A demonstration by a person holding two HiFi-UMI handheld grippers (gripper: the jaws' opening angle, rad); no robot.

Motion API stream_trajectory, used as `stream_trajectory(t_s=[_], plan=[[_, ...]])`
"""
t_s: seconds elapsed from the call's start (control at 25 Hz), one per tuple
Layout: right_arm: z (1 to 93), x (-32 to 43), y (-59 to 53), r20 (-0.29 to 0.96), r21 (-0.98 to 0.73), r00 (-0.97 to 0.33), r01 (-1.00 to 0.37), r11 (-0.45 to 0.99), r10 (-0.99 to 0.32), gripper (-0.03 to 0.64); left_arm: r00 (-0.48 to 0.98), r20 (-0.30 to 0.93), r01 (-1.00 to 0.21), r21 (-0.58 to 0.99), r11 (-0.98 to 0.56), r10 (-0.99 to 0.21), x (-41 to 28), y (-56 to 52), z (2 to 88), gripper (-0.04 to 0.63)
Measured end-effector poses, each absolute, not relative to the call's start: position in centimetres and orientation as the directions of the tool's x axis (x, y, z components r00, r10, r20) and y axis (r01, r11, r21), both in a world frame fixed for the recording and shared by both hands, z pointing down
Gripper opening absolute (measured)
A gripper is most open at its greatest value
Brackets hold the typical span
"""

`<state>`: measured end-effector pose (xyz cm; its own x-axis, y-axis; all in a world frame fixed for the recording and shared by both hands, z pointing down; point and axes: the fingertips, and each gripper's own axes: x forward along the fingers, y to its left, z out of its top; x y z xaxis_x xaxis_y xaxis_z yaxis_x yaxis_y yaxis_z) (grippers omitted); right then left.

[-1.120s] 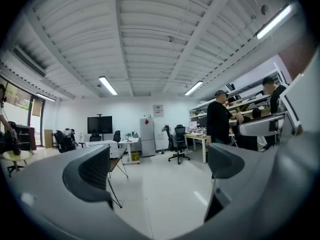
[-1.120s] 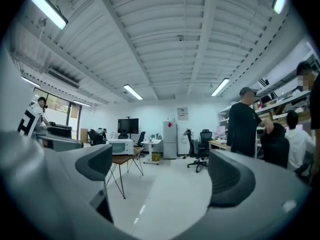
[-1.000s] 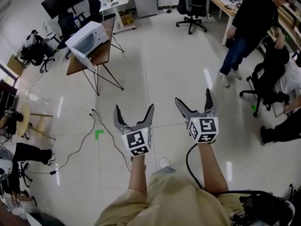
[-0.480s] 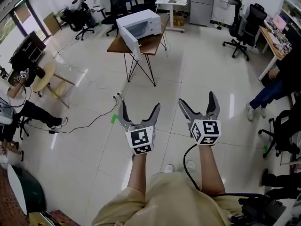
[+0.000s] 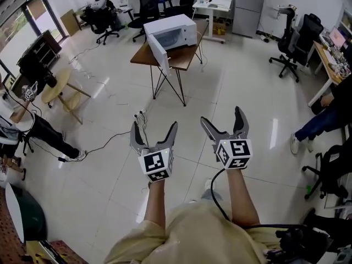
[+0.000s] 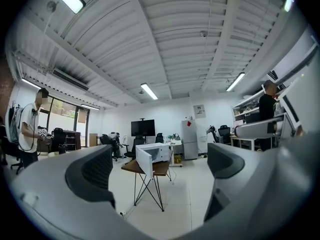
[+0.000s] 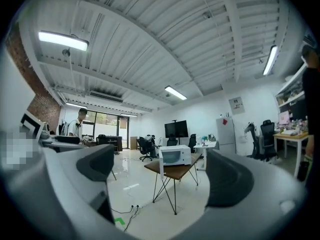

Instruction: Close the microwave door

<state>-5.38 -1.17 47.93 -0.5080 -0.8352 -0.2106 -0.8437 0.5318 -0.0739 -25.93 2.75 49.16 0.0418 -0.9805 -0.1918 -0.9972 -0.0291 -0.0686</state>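
My right gripper [image 5: 221,116] empty, jaws closing; left gripper [image 5: 154,126] spread, empty; both aimed ahead since the microwave [image 5: 175,31], door [image 5: 159,54] open, stands well away

Microwave [image 5: 171,31] on table [image 5: 184,56], door [image 5: 159,56] open. Left gripper [image 5: 154,130] well short of table, jaws apart, empty. Right gripper [image 5: 223,120] equally short of table, jaws closing, nothing between. Chairs [image 5: 148,7] beyond table.

Microwave [image 5: 171,29] on table [image 5: 184,57]; desk [image 5: 213,4], chairs [image 5: 147,10] behind it; cable [image 5: 104,142] on floor [image 5: 236,98] front-left.
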Motion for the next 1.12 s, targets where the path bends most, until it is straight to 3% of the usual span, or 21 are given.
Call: stream_trajectory(t_s=[0.28, 0.6, 1.12], plan=[[45.2, -2.1, -7.0, -0.227, -0.032, -0.553, -0.818, 0.574, -0.801, 0.535, 0.035, -0.224, -0.997, -0.076, -0.018, -0.974, -21.5, -3.0, 46.4, 0.592], [49.6, 1.9, -16.7, -0.206, -0.100, -0.548, -0.812, 0.575, -0.810, 0.534, 0.020, -0.211, -0.994, -0.109, 0.003, -0.977, -18.1, -10.8, 49.7, 0.591], [53.3, -3.6, -30.6, -0.149, -0.044, -0.614, -0.779, 0.625, -0.775, 0.532, 0.012, -0.216, -0.998, -0.063, 0.002, -0.976, -21.7, -24.9, 52.7, 0.591]])
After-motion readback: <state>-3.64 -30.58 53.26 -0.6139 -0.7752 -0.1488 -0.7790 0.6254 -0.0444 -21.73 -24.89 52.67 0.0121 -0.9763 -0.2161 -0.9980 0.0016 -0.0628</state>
